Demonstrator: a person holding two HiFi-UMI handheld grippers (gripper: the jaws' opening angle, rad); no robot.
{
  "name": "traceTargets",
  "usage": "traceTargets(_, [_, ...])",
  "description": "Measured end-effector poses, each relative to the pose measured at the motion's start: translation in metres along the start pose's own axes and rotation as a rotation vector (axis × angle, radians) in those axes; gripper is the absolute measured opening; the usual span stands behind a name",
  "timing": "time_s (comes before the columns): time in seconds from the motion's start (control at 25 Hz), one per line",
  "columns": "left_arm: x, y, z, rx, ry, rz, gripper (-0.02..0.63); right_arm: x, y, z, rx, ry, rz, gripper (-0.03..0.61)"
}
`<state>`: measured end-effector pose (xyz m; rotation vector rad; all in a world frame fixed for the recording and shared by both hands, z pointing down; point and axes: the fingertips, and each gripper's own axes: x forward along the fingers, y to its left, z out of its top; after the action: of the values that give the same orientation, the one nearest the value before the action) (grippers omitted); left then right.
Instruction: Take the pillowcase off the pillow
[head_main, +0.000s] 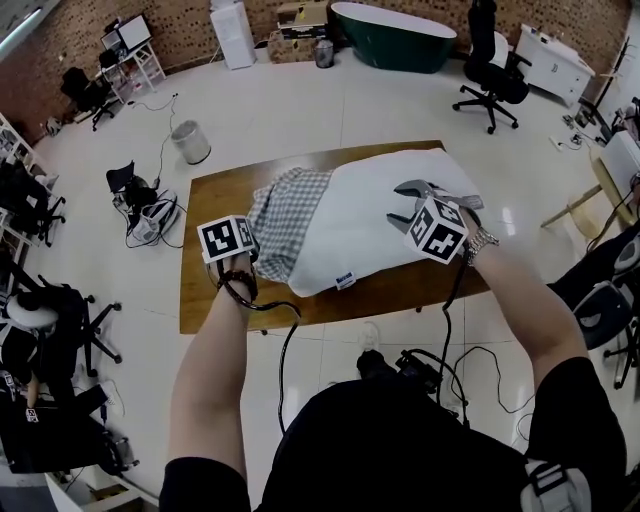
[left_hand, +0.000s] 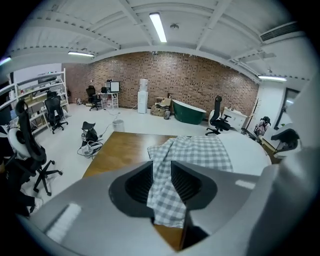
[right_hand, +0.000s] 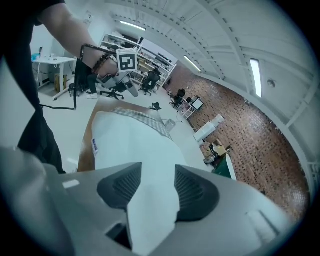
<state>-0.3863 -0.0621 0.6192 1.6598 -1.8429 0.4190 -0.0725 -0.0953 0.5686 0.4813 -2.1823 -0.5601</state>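
A white pillow (head_main: 370, 220) lies on the wooden table (head_main: 215, 290), with its left end inside a grey checked pillowcase (head_main: 285, 215). My left gripper (head_main: 252, 240) is at the pillowcase's near left edge. In the left gripper view, a strip of the checked cloth (left_hand: 162, 195) lies in the gap of my left gripper (left_hand: 160, 172), whose jaws stand apart without pinching it. My right gripper (head_main: 405, 205) rests on the pillow's right part. In the right gripper view, a fold of the white pillow (right_hand: 130, 145) sits between the parted jaws of my right gripper (right_hand: 152, 185).
A small blue-and-white label (head_main: 345, 280) hangs at the pillow's near edge. Cables (head_main: 430, 370) trail on the floor by the table's front. A bin (head_main: 190, 142) stands off the far left corner, an office chair (head_main: 492, 75) at the back right and a green bathtub (head_main: 392, 35) beyond.
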Motion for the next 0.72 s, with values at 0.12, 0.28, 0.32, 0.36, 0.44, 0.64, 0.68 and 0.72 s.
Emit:
traceTargets(0.12, [0.012,-0.017,0.009,0.033,0.01,-0.042,0.141,0.013,-0.016,0.006,0.031,-0.018,0.027,0.207])
traceTargets(0.28, [0.034,-0.049,0.035,0.127,0.02,-0.112,0.177,0.036,-0.045,0.009,0.07,-0.038,0.077,0.207])
traceTargets(0.32, [0.041,-0.059,0.044,0.151,0.026,-0.139,0.186,0.043,-0.054,0.009,0.081,-0.042,0.092,0.207])
traceTargets(0.36, [0.048,-0.07,0.054,0.175,0.034,-0.17,0.194,0.049,-0.064,0.009,0.094,-0.045,0.108,0.207])
traceTargets(0.44, [0.061,-0.092,0.072,0.222,0.06,-0.231,0.199,0.062,-0.083,0.007,0.119,-0.047,0.144,0.207])
traceTargets(0.64, [0.095,-0.127,0.111,0.326,0.15,-0.333,0.224,0.095,-0.12,0.001,0.148,-0.024,0.23,0.21])
traceTargets(0.68, [0.103,-0.132,0.118,0.34,0.173,-0.346,0.229,0.103,-0.128,0.0,0.15,-0.021,0.247,0.215])
traceTargets(0.72, [0.113,-0.137,0.125,0.348,0.196,-0.356,0.238,0.112,-0.137,-0.001,0.153,-0.021,0.265,0.226])
